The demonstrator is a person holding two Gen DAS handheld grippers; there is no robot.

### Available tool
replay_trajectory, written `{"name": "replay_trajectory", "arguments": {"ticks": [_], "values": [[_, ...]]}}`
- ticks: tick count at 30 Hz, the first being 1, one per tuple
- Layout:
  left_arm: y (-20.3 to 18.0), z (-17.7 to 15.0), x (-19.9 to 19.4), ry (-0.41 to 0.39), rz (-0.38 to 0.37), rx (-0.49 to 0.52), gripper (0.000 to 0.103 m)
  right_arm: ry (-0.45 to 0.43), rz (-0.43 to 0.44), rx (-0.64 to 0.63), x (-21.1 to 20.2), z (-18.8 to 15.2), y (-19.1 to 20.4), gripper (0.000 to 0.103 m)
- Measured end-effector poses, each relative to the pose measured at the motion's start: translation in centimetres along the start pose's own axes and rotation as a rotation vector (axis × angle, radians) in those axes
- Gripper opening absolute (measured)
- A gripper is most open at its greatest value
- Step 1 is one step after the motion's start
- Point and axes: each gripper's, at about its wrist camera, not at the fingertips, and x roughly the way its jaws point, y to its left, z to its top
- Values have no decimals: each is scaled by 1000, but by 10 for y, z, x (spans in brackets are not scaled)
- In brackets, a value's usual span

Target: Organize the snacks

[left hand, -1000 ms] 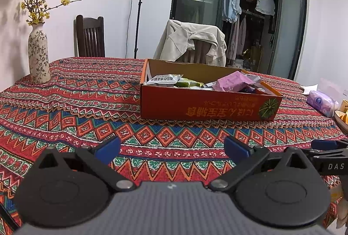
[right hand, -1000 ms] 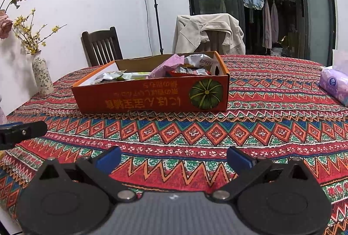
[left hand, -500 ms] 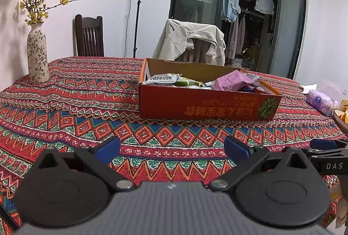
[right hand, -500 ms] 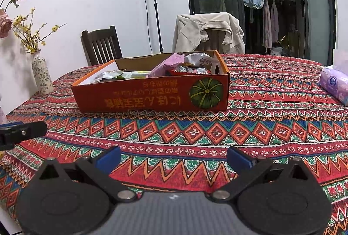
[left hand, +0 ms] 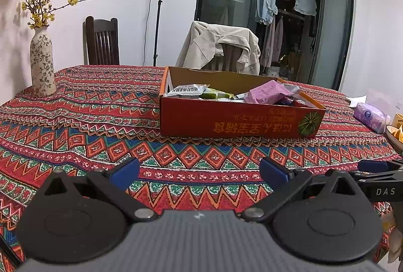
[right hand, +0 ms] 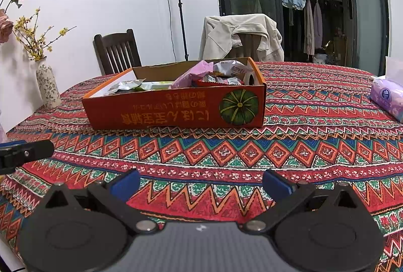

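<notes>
Orange box (left hand: 239,120) on tablecloth holds snack packets (left hand: 267,95).

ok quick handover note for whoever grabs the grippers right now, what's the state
Left gripper: open, empty, hovering over the patterned red tablecloth, short of the box.
Right gripper: open, empty, likewise short of the box.
Open orange cardboard box with the pumpkin print: mid-table, holding a pink snack bag, a white packet, a green packet and other wrappers.
Done: snacks are in the box; no snacks visible loose on the cloth.
Left: judging by the jumble, probably tidying them inside the box. Neither gripper touches anything.
</notes>
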Motion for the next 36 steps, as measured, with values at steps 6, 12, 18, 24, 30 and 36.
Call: {"name": "replay_trajectory", "arguments": {"ticks": [6, 12, 18, 24, 30, 36], "values": [[0, 0, 0, -1, -6, -2, 103, 0, 1, -1, 1, -1, 0, 103], [1, 0, 0, -1, -6, -1, 103, 0, 2, -3, 0, -3, 0, 103], [1, 0, 0, -3, -11, -2, 103, 1, 2, -3, 1, -3, 0, 103], [0, 0, -2, -11, -20, 1, 103, 1, 3, -3, 1, -4, 0, 103], [-1, 0, -2, 6, -32, -5, 103, 0, 2, -2, 0, -4, -1, 103], [-3, -2, -1, 14, -14, 5, 103, 1, 1, 0, -1, -5, -1, 103]]}}
